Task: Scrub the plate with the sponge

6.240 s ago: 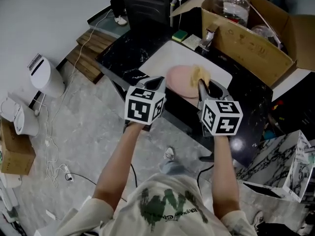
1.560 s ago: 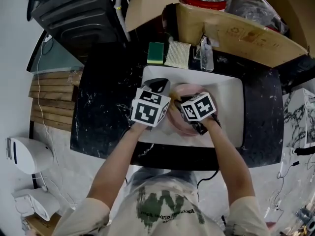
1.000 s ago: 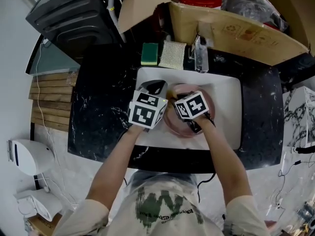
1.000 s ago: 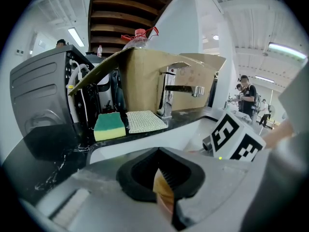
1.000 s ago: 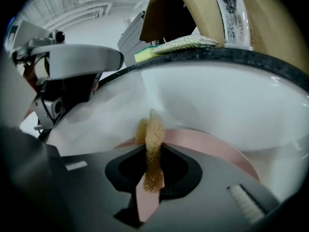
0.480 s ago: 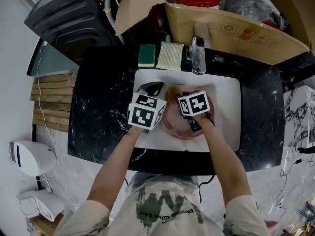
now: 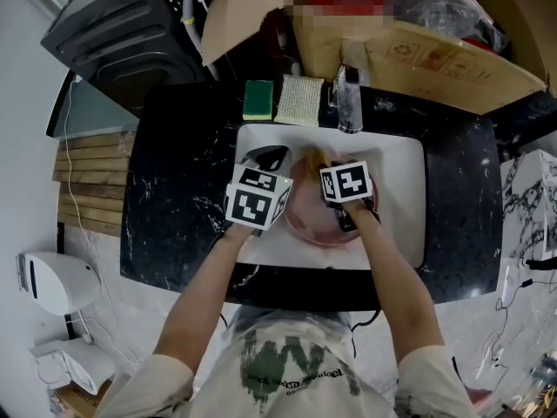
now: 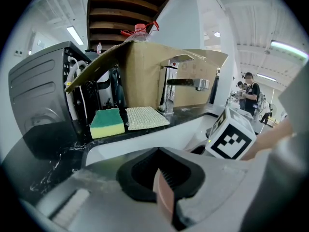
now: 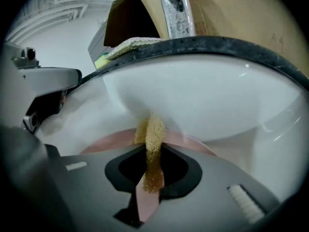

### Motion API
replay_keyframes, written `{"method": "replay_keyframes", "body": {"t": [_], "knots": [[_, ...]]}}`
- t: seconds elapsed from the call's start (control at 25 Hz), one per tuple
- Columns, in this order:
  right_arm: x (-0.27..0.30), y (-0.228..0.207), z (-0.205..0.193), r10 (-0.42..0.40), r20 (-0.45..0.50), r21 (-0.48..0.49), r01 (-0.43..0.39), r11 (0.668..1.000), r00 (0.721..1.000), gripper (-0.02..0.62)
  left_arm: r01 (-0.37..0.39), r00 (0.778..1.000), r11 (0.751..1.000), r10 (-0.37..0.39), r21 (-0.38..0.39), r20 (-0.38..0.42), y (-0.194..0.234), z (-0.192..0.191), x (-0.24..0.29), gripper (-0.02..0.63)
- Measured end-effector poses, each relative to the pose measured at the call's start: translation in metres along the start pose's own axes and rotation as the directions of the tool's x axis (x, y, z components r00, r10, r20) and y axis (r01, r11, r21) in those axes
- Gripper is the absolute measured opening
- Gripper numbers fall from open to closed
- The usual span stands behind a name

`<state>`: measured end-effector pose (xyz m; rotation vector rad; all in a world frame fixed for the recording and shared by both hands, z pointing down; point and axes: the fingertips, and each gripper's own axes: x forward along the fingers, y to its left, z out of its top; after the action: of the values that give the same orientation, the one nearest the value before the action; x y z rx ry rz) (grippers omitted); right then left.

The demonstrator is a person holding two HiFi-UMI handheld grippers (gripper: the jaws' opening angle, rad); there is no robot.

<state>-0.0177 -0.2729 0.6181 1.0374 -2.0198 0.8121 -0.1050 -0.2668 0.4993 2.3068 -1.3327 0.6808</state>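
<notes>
Down in the white sink point(image 7: 402, 200), set into a black marble-patterned desk point(image 7: 178, 190), a round pink plate point(image 7: 312, 222) lies with both tools on it. The left gripper point(image 8: 164, 183) has its fingers clenched on the plate's thin rim, which shows edge-on between their ribbed dark pads. The right gripper point(image 9: 150, 164) has its fingers clamped on the sponge point(image 9: 153, 141), a coarse, yellow, net-like strip that stands up out of the grip and meets the plate's far side near the basin's smooth curved wall.

On the desk behind the sink a green-topped yellow foam block point(image 7: 258, 99) lies just beside a pale, woven rectangular pad point(image 7: 300, 100). A shiny metal tap point(image 7: 348, 103) stands to their right at the basin's back edge. Behind them sits an open brown cardboard box point(image 7: 418, 50), its contents partly blurred. A black ridged plastic housing point(image 7: 122, 33) stands at the desk's far left corner.

Beyond the desk's left edge the grey floor carries a run of wooden slats point(image 7: 91, 181) and a rounded white appliance point(image 7: 52, 281) with trailing cables. The left gripper view shows a white ceiling with strip lights.
</notes>
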Motion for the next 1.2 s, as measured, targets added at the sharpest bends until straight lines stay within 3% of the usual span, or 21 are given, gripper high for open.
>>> {"method": "replay_keyframes", "body": {"t": [0.4, 1.2], "knots": [[-0.011, -0.026, -0.009, -0.1, -0.048, 0.018, 0.101, 0.995, 0.994, 0.063, 0.019, 1.0, 1.0, -0.019, 0.009, -0.002, -0.004, -0.001, 0.0, -0.003], [-0.056, -0.074, -0.045, -0.275, -0.176, 0.018, 0.283, 0.959, 0.945, 0.063, 0.079, 0.997, 0.996, -0.079, 0.048, 0.014, -0.024, 0.003, -0.007, -0.003]]}}
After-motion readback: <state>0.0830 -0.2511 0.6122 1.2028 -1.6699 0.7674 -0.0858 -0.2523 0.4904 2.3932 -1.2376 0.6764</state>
